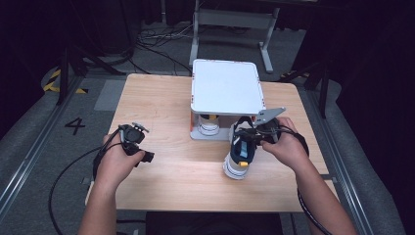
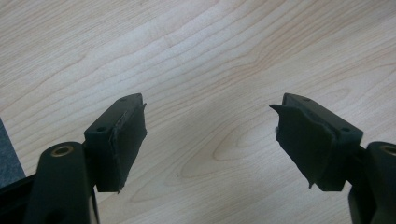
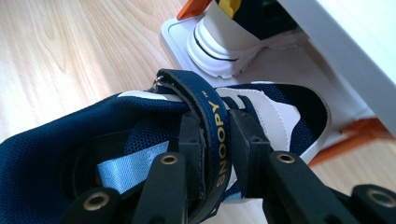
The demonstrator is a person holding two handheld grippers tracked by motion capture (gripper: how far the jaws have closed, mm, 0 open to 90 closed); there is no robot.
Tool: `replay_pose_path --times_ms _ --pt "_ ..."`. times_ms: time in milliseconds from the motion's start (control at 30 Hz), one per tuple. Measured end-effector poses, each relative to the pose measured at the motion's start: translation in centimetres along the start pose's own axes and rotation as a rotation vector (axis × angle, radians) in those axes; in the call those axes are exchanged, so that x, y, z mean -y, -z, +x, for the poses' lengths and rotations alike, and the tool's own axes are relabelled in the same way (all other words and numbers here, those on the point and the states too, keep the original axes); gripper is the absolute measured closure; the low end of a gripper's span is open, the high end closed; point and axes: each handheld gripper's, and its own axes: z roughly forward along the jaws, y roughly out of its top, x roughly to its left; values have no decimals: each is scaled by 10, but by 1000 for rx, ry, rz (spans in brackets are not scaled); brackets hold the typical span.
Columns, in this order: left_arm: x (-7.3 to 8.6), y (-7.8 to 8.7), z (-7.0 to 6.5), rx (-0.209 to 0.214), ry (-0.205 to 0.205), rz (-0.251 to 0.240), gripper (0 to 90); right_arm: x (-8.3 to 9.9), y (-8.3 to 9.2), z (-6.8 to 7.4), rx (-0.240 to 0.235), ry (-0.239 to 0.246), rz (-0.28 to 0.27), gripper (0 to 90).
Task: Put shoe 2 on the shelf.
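Right gripper view: the right tongs (image 3: 215,140) clamp the navy strap (image 3: 211,122) — gold lettering, stiff webbing — of a mesh-sided blue sneaker (image 1: 241,154) with a chunky white sole, which stands just before the white rack (image 1: 225,88) sheltering another shoe (image 1: 209,125). The left tongs (image 2: 210,140) stand wide apart over the pale wood-grain surface (image 2: 196,60).

My two claws, black all over

My left claw (image 1: 133,139) has blocky matte jaws, each with small screw holes, brass-ringed pivots on the arms behind and a worn, ragged pad (image 2: 128,140). My right claw (image 1: 258,132) carries a grey three-cornered plate on top and the same brass-ringed arms. A black cable (image 1: 63,176) trails from each; my forearms are bare.
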Motion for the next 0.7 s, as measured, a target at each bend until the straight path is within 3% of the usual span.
replay_pose_path --times_ms 200,433,467,567,667,700 --pt "-2 -2 -1 2 -9 6 245 -11 -22 -7 -11 138 54 760" --pt "-3 -3 -2 3 -12 17 251 -14 -41 -5 -9 238 20 774" --pt "-4 -3 -2 4 -18 17 250 -14 -42 -5 7 240 23 770" --pt "-5 -2 -3 6 -20 15 250 -10 -42 -2 77 261 -12 641" --pt "-6 -3 -4 9 -26 12 250 -7 -33 2 114 229 -41 577" --pt "-7 -3 -4 7 -26 15 250 -6 -28 4 117 194 -63 551"
